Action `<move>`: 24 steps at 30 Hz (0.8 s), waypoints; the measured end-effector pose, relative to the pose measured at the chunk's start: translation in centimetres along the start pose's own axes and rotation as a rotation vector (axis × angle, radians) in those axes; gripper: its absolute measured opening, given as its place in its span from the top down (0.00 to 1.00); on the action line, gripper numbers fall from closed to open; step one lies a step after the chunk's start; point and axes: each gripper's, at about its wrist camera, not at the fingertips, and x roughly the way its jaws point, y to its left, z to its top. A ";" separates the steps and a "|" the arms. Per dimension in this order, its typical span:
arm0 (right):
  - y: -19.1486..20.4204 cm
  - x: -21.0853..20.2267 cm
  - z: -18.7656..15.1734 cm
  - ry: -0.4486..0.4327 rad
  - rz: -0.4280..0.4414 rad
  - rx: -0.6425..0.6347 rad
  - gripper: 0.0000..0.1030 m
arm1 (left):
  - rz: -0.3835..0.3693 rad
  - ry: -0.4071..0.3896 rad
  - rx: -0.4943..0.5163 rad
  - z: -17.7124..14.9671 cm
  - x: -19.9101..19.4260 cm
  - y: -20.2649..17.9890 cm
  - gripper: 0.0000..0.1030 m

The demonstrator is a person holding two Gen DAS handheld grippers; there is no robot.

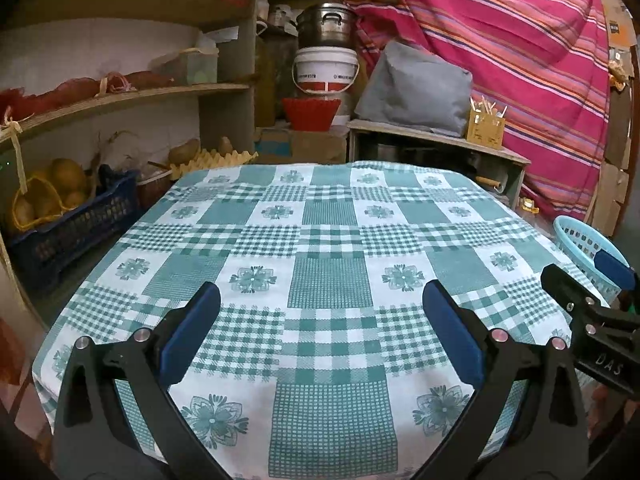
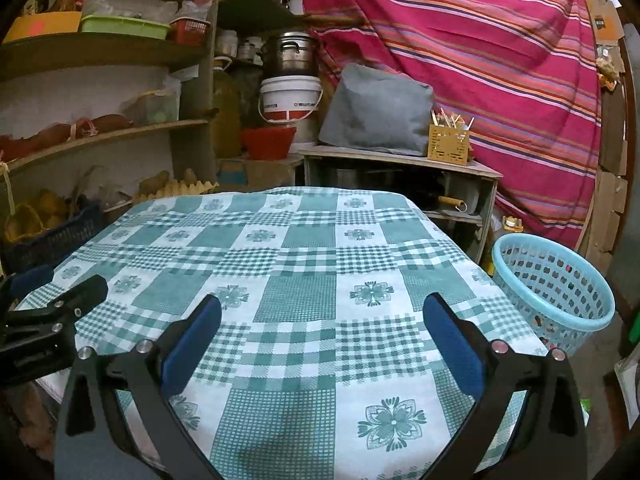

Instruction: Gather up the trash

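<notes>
Blue-padded left gripper [image 1: 320, 308] and right gripper [image 2: 322, 320] hang wide open over the checked cloth [image 1: 328, 240], holding nothing. Past the surface's right edge, a light blue basket [image 2: 560, 280] stands upright, mouth up, with small bits inside.

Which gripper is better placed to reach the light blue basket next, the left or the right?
Probably the right. The light blue basket stands beside the table's right edge, nearer the right gripper. The left gripper hovers farther left. Both are open and empty.
</notes>
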 end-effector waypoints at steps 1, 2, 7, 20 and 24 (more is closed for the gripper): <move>0.0 0.0 0.0 0.000 0.001 0.000 0.04 | 0.001 0.004 -0.004 0.0 0.1 0.1 0.05; 0.0 0.0 0.0 -0.002 -0.001 -0.001 0.04 | 0.004 0.006 -0.009 0.0 0.2 0.2 0.05; 0.1 0.0 0.2 -0.011 -0.005 -0.008 0.04 | 0.016 -0.002 0.001 0.1 0.3 0.4 0.05; -0.3 0.3 0.1 -0.006 -0.012 0.000 0.04 | 0.015 -0.009 0.019 0.2 0.2 0.0 0.05; -0.4 0.5 0.0 -0.003 -0.013 0.006 0.04 | 0.014 -0.009 0.028 0.3 0.3 -0.2 0.05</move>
